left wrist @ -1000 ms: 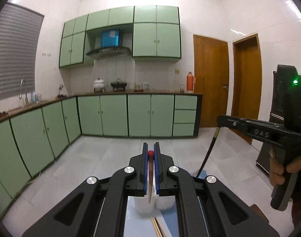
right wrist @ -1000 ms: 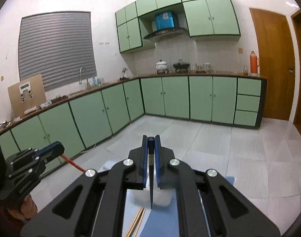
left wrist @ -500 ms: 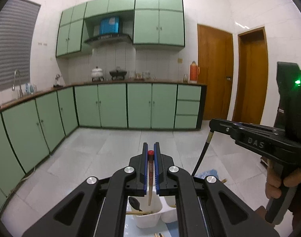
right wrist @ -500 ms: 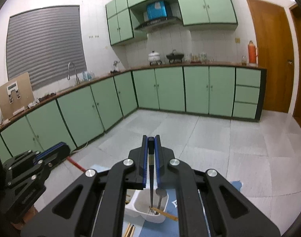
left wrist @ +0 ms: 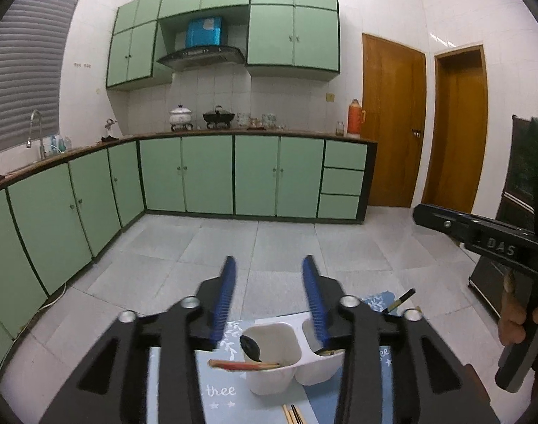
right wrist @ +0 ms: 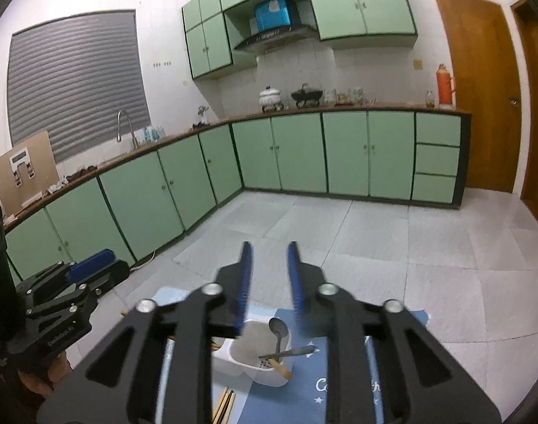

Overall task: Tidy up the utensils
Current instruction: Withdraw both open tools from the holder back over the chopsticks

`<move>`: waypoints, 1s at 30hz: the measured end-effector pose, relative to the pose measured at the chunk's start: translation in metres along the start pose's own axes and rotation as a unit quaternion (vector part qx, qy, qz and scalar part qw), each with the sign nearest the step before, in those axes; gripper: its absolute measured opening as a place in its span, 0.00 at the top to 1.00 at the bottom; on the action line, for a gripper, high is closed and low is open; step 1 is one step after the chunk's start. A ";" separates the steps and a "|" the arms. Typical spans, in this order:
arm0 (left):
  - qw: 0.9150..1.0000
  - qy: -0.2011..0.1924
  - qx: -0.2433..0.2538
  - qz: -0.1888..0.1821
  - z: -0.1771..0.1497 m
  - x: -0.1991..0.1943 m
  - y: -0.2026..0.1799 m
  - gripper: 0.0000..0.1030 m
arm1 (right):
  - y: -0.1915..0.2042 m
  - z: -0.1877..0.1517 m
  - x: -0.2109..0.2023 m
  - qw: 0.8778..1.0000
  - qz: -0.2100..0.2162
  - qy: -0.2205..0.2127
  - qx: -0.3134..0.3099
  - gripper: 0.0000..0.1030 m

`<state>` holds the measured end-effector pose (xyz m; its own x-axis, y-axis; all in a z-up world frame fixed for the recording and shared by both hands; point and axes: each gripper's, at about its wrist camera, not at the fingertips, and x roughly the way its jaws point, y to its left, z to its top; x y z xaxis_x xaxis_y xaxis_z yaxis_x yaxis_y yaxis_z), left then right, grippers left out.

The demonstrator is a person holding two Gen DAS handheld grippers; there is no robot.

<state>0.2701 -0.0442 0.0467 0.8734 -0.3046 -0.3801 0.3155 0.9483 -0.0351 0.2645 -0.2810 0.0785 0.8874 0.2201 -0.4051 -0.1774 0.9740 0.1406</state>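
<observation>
Left claw: the left gripper (left wrist: 268, 295) stands wide apart, blue-padded fingers (left wrist: 223, 296) splayed, nothing between them; it hangs above the white two-compartment plastic utensil holder (left wrist: 290, 357).
Right claw: the right gripper (right wrist: 269, 282) is parted about halfway, with nothing held, above the same holder (right wrist: 249, 360).
Holder: sits on a pale blue printed cloth mat (left wrist: 212, 388), toward the mat's far edge.
Holder's left compartment: a black-bowled spoon (left wrist: 250, 348) leans inside; a red-and-tan stick-like utensil (left wrist: 242, 365) lies across its near rim, poking out over the left side.
Holder's right compartment: a grey metal spoon (right wrist: 279, 332) stands bowl up, a dark slim utensil (right wrist: 286, 353) lies across the rim, and a wooden handle (right wrist: 281, 369) rests on the near rim.
Loose utensils: wooden chopsticks (right wrist: 223, 402) lie on the mat at its near edge, just before the holder.
Writing: "thee" (left wrist: 217, 391) on the mat; "DAS" (left wrist: 500, 247) on the right gripper's body; small lettering on the left gripper's body is too blurred to read.
</observation>
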 end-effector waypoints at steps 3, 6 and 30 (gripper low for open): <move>1.000 -0.007 0.000 0.005 -0.005 -0.022 -0.001 0.48 | -0.002 -0.010 -0.027 1.000 -0.009 -0.019 0.005 0.54; 1.000 -0.015 0.000 0.012 -0.018 -0.045 -0.003 0.37 | -0.003 -0.034 -0.054 0.999 -0.017 -0.031 0.012 0.44; 0.988 0.140 -0.029 0.058 -0.224 -0.093 0.012 0.16 | 0.051 -0.278 -0.095 0.992 -0.061 0.107 0.019 0.13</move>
<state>0.1095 0.0158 -0.1255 0.7627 -0.1638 -0.6257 0.1899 0.9815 -0.0256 0.0528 -0.2374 -0.1266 0.7896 0.1103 -0.6037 -0.0538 0.9924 0.1110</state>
